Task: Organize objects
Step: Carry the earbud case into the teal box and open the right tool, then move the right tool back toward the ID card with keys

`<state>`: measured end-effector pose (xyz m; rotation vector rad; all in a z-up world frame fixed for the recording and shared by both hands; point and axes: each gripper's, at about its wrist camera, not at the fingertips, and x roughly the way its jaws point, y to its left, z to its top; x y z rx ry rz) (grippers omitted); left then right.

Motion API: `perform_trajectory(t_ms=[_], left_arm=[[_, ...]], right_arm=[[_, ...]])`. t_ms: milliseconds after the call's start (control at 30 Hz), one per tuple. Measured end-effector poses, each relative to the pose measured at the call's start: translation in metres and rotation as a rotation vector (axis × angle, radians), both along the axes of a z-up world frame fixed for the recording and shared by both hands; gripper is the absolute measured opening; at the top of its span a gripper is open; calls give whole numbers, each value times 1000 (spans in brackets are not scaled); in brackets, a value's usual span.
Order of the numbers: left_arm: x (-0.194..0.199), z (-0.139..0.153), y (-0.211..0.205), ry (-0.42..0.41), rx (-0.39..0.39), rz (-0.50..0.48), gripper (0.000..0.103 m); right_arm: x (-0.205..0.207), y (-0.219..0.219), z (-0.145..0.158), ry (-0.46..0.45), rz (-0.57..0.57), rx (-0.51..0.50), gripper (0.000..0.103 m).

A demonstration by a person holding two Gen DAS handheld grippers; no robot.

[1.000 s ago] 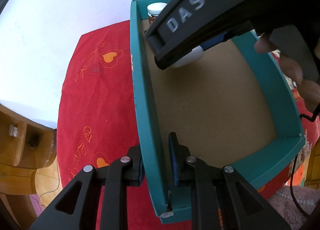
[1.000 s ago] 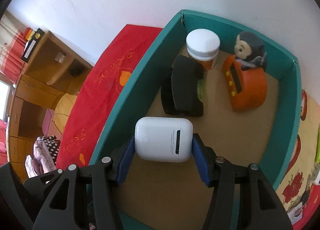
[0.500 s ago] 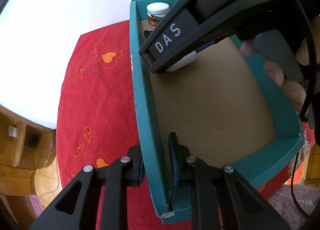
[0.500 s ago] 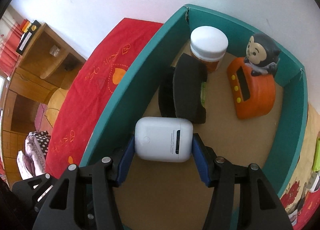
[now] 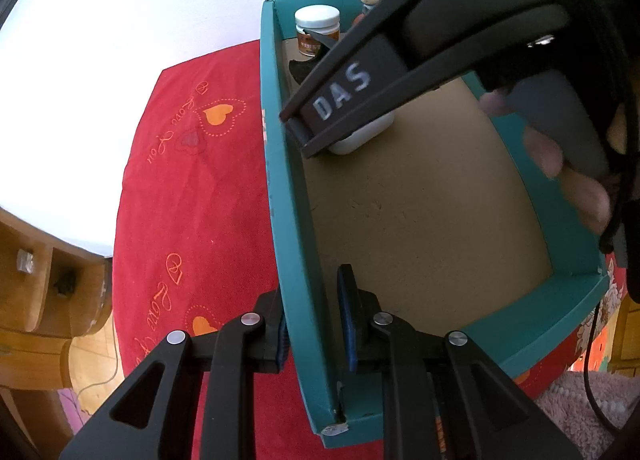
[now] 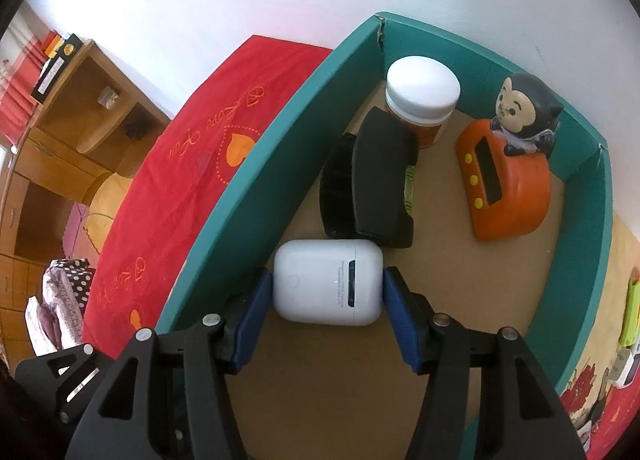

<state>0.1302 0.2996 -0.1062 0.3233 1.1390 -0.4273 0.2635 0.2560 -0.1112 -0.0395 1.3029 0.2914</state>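
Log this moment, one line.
left gripper: shut on box wall | right gripper: around white case, inside box beside black brush

A home is showing here: a heart-patterned red cloth (image 6: 176,196) is covering the table at centre left, with wooden shelves (image 6: 76,100) and red curtains (image 6: 16,100) standing at far left.

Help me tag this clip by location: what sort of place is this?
Probably a room in a home, perhaps a bedroom. A red cloth with embroidered hearts covers the table, wooden shelving stands along the white wall, and a teal box holds household bits such as a white earbud case.
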Motion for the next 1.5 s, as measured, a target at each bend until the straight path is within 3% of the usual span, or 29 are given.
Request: perform_trajectory(t_ms=[467,700,1100,1500], left_arm=[[0,-1,1,2,-3,-3,20],[1,-2,-1,5,-3,-7,20],[5,-2,0,8,-8,-23,20],[3,-1,4,13,-15,-58,20]], right_arm=[[-44,-48,42,-76,-23,69,58],[-75,-74,64,-118,-86,106,58],[-141,-133,88,-165,-314,53,58],[-205,-215,66,-132,-577,-40,58]])
